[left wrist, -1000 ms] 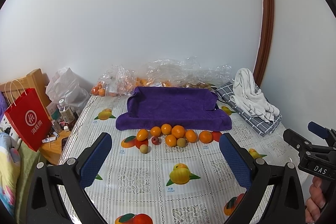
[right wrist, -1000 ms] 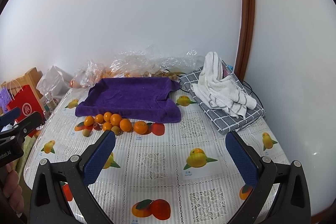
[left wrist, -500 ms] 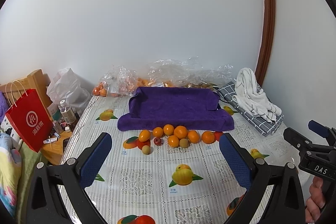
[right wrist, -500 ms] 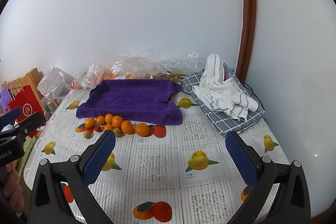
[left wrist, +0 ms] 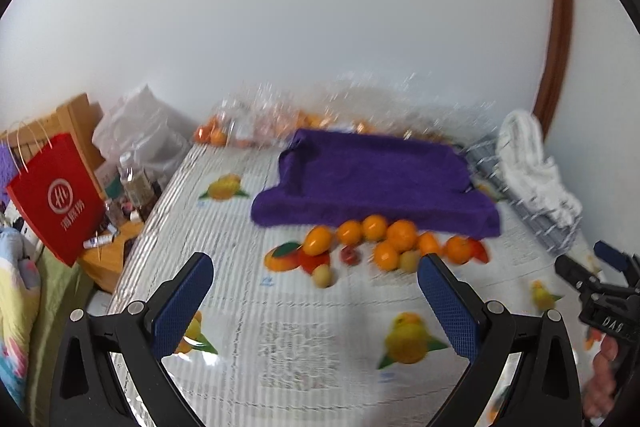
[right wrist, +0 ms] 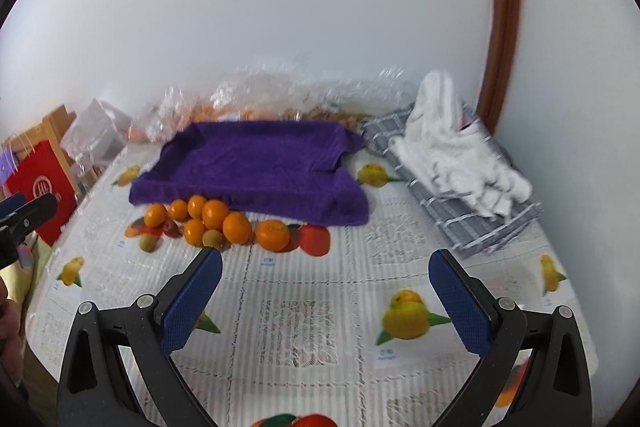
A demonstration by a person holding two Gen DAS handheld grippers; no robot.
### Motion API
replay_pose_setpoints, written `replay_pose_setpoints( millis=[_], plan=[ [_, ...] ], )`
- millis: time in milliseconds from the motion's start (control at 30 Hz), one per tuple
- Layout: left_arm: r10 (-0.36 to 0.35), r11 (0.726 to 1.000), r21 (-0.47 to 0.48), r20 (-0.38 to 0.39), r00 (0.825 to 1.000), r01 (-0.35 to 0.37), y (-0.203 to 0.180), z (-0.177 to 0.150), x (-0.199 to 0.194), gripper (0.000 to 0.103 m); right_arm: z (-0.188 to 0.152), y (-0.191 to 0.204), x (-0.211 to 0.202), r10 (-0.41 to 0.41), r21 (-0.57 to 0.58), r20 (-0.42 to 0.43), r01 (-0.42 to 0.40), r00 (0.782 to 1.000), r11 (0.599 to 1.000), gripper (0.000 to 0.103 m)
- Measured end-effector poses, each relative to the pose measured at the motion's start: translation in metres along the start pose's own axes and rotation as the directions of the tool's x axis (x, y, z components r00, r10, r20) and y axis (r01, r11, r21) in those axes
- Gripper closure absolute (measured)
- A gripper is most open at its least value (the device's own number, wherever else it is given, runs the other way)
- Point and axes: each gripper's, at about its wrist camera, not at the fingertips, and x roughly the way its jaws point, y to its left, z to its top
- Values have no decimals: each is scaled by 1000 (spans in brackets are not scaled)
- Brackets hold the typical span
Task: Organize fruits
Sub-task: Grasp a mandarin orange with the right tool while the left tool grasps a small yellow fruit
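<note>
Purple-towel-lined tray (right wrist: 256, 163) holds nothing; oranges (right wrist: 216, 215) lie beside it.

The left gripper (left wrist: 314, 291) is held above the table with its two blue-padded fingers (left wrist: 182, 301) spread wide, nothing between them. The right gripper (right wrist: 326, 295) is in the same pose, its blue-padded fingers (right wrist: 460, 307) wide apart and holding nothing. The two grippers sit side by side, each visible at the edge of the other's view: the right one shows at the right edge of the left wrist view, with the person's right hand (left wrist: 600, 383) wrapped around its handle. A bit of the left hand (right wrist: 8, 323) shows at the left edge of the right wrist view.
</note>
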Motion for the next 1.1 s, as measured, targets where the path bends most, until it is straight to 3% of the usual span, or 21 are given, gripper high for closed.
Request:
replay_pose_setpoints(
  millis=[167,267,367,467,667,833,1100],
  plan=[
    [17,999,33,-61,998,-15,19,-20,45,1,-8,7,50,4,-18,-46,-5,999,1000,2],
    [13,999,50,-124,992,-7,31,-32,70,3,-11,11,76,30,-18,-82,-31,996,999,10],
    [12,998,55,-170,985,-3,42,-44,87,16,-15,17,94,60,-32,-104,-63,993,997,17],
    [7,999,44,-201,980,2,52,-54,99,16,-17,20,105,66,-45,-119,-72,991,996,23],
    [-24,1000,13,-197,980,27,62,-61,110,16,-20,20,120,94,-39,-143,-100,985,994,34],
    [-61,998,-42,-220,974,53,68,-63,120,16,-22,23,130,85,-57,-155,-95,984,994,34],
    [-58,998,-13,-202,978,56,66,-66,120,15,-22,22,140,90,-43,-148,-98,985,994,34]
  ],
)
